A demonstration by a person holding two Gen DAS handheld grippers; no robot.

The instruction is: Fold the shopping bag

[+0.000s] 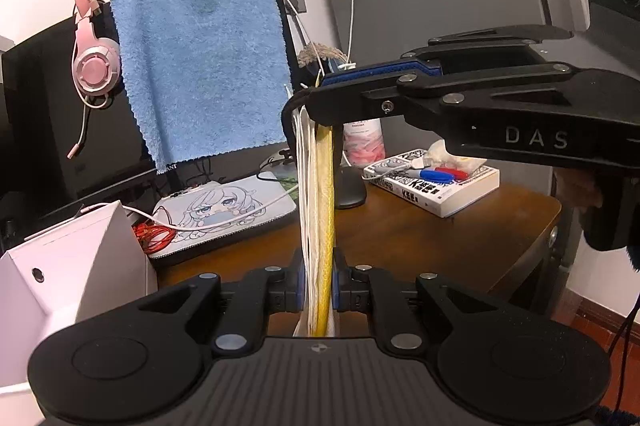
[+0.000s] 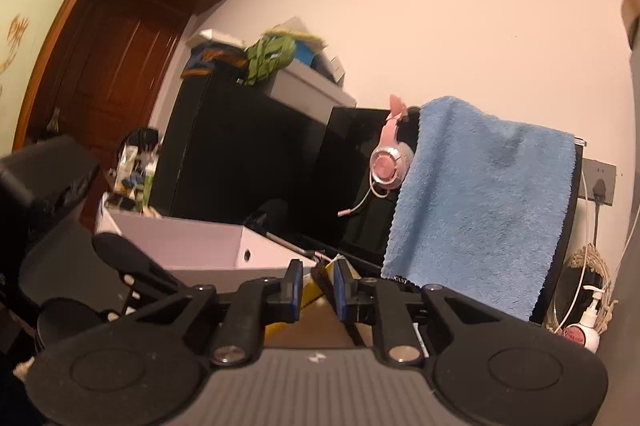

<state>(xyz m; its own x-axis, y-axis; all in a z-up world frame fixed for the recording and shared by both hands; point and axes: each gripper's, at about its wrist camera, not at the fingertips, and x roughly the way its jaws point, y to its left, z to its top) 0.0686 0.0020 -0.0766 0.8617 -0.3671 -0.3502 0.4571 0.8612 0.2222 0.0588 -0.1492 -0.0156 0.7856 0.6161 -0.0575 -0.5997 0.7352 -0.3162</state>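
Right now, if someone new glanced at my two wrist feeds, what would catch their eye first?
Probably the shopping bag, a flattened white and yellow strip stretched upright between the left gripper at the bottom and the right gripper clamping its top above the wooden desk. Next, the blue towel draped over the monitor behind, with pink headphones hanging at its left.
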